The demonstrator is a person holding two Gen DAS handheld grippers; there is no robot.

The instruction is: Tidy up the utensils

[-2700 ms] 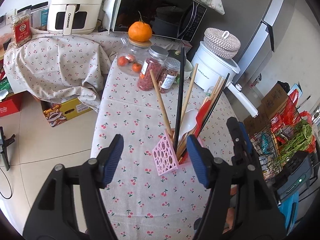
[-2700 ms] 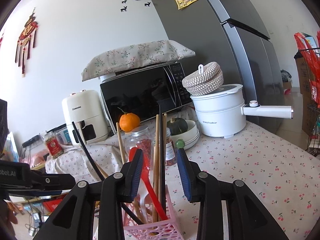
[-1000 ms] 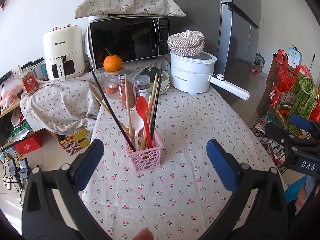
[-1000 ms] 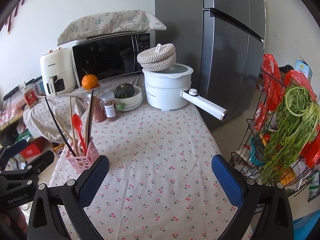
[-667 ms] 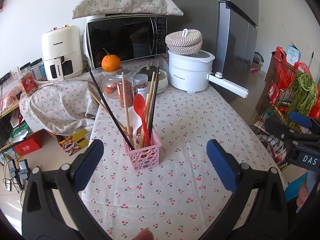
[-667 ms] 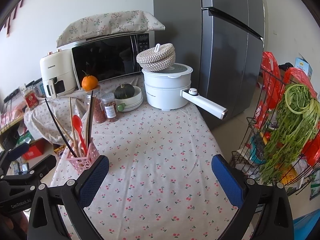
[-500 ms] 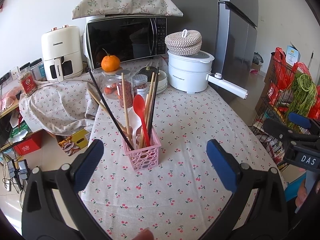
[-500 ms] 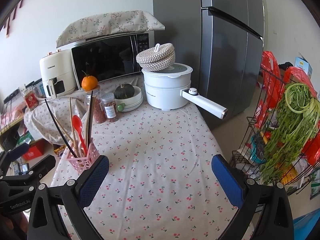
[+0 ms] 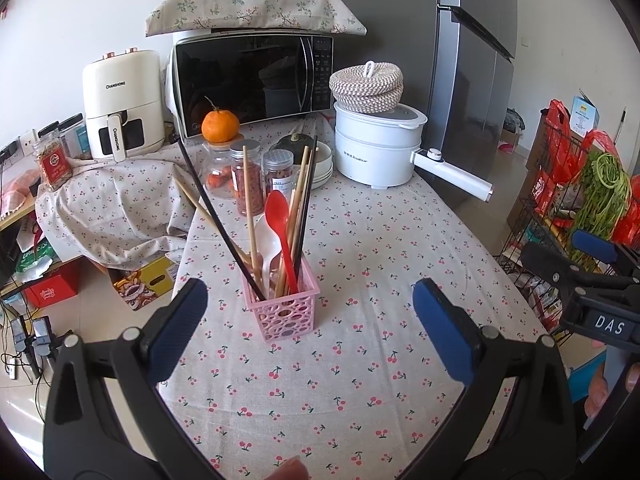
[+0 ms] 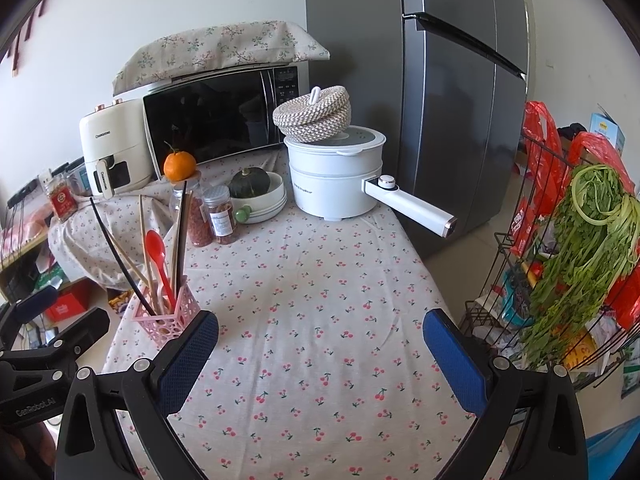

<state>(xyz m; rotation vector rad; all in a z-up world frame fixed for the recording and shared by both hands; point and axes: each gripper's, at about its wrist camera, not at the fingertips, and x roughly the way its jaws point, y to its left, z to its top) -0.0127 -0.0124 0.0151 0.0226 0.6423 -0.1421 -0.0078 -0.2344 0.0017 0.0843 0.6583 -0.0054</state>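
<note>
Left gripper (image 9: 308, 320) and right gripper (image 10: 320, 354), both spread wide and empty, hang short of the pink basket (image 9: 282, 310) (utensils (image 9: 280, 232) stand bundled inside, likely sorted)

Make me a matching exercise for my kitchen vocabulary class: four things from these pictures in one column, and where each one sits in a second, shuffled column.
Things:
1. red spoon
2. orange
3. woven basket
4. floral cushion

Places:
A. on top of the microwave
B. on the white pot
C. standing in the pink holder
D. on the lid of a glass jar

Pairs: 1-C, 2-D, 3-B, 4-A
</note>
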